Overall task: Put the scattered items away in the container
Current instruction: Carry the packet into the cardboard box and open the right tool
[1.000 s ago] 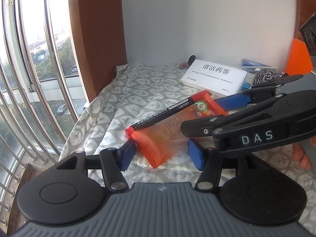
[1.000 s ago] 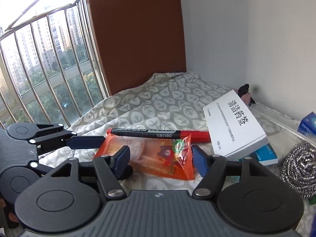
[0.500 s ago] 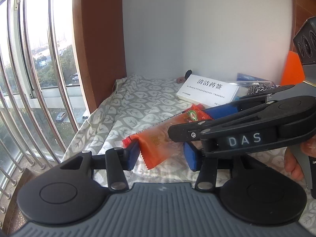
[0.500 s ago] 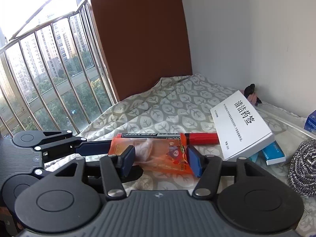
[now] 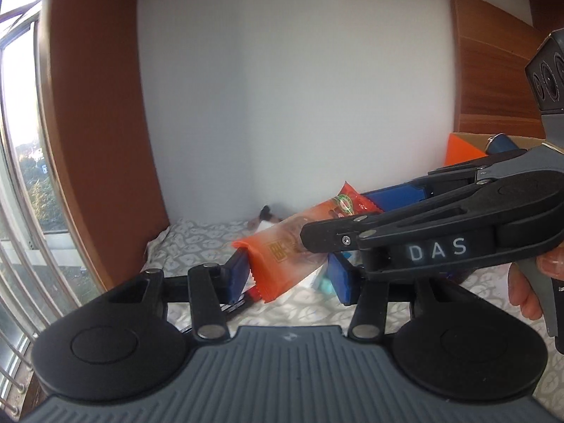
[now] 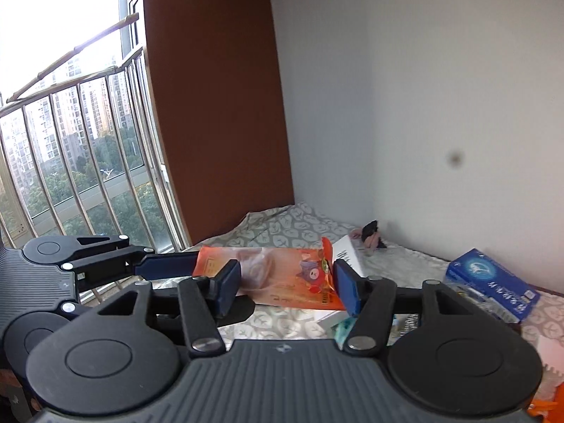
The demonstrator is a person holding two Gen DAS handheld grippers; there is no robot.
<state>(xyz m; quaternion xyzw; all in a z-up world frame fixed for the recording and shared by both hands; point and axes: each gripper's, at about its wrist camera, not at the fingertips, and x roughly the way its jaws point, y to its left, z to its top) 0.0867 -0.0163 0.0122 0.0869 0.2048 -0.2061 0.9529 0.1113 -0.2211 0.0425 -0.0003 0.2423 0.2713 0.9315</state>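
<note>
- White wall (image 5: 282, 88) at the back and on the right side, brown panel (image 6: 211, 105) on the left, window bars (image 6: 88, 162) past the panel.
- Leaf cloth (image 6: 282, 225) down below, running back into the corner and ending at the panel and the bars.
- Orange packet (image 5: 282, 257) up in the air, off the cloth, tilted with its far end higher.
- Left claw (image 5: 287, 276) pinched on the near end of the packet, one blue pad on each side.
- Right claw (image 6: 285, 287) reaching in from the right, with the packet lying across its gap. Right pad right at one end of the packet, left pad in front of it. Cannot tell if squeezing or only beside.
- Hand (image 5: 528, 289) wrapped on the right claw's handle.
- Lots of open air above the packet and up the wall, and bare cloth behind it as far as the corner.
- Less room on the right: blue box (image 6: 490, 285) lying near the wall, white box (image 6: 347, 250) just behind the packet's end.
- Orange box (image 5: 461, 148) far off to the right, behind the right claw.
- Small dark and pink thing (image 6: 372, 234) tucked in the corner, well apart from the claws.
- Count: one packet, two claws, three boxes, one hand, one small thing in the corner.
</note>
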